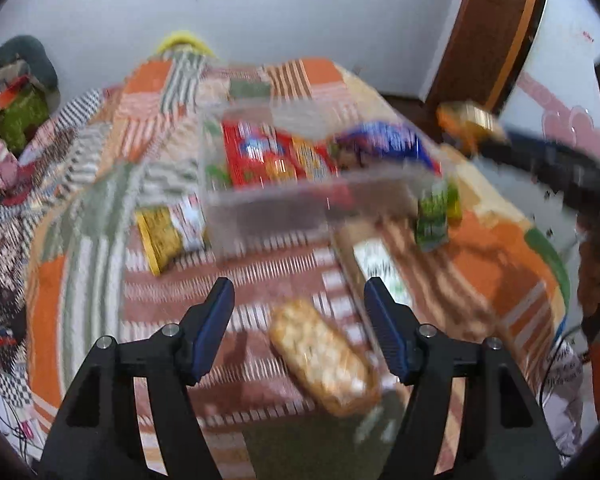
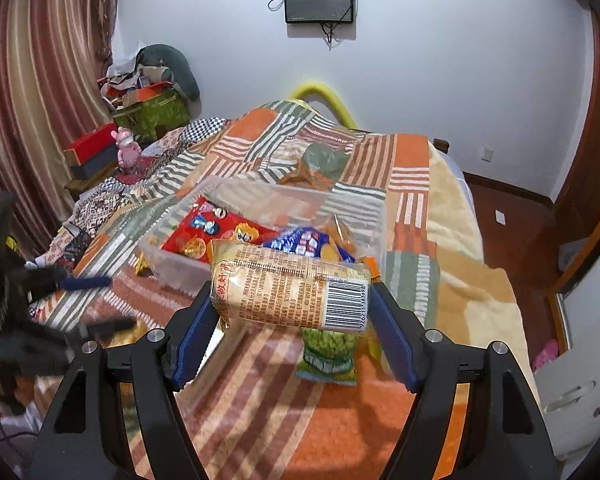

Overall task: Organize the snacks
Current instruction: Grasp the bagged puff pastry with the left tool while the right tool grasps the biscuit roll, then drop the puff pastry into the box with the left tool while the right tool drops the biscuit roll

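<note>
Step in hand, judged: carrying snack to bin. Right gripper pinched tan cylindrical cracker packet with barcode crosswise between blue pads, held above patchwork orange-striped bedspread, just short of clear plastic storage bin. Bin already held red and blue snack bags. Next move likely called for lifting over near rim, then releasing inside. Left gripper was spread, empty, hovering over loose pale-brown oblong cracker pack; view blurred. Green snack pouch lay on bedspread below held packet.
</note>
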The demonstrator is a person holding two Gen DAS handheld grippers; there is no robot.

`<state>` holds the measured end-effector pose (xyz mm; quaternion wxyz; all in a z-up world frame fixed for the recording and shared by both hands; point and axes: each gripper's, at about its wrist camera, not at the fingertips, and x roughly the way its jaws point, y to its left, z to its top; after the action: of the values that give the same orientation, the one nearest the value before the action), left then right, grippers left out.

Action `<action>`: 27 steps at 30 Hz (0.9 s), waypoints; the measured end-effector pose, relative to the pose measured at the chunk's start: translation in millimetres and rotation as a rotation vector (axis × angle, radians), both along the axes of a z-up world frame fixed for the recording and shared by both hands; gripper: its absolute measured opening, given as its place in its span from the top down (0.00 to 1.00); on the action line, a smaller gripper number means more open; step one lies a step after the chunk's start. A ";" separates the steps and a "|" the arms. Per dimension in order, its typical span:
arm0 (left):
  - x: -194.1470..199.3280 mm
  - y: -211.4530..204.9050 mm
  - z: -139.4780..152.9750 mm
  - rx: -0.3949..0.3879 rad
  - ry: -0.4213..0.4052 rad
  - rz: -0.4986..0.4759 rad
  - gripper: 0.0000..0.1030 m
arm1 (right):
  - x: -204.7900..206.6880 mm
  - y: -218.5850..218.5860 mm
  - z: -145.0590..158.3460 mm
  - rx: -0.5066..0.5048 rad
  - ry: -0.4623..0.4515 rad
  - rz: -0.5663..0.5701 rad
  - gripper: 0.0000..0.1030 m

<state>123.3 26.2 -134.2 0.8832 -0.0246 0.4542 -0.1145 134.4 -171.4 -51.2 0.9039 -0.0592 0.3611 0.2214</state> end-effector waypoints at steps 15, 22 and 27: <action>-15.9 -3.2 -32.5 0.015 0.015 -0.027 0.70 | 13.3 11.1 4.1 0.024 -0.001 -0.006 0.30; -15.5 4.5 -10.1 0.011 -0.047 0.016 0.70 | 17.7 12.4 6.9 0.023 -0.004 -0.007 0.30; -4.1 8.3 31.5 -0.005 -0.152 0.033 0.70 | 25.7 15.9 9.8 0.028 -0.014 -0.010 0.30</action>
<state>119.2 34.5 -102.8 0.9168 -0.0256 0.3851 -0.1025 160.1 -155.5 -41.4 0.9082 -0.0464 0.3522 0.2214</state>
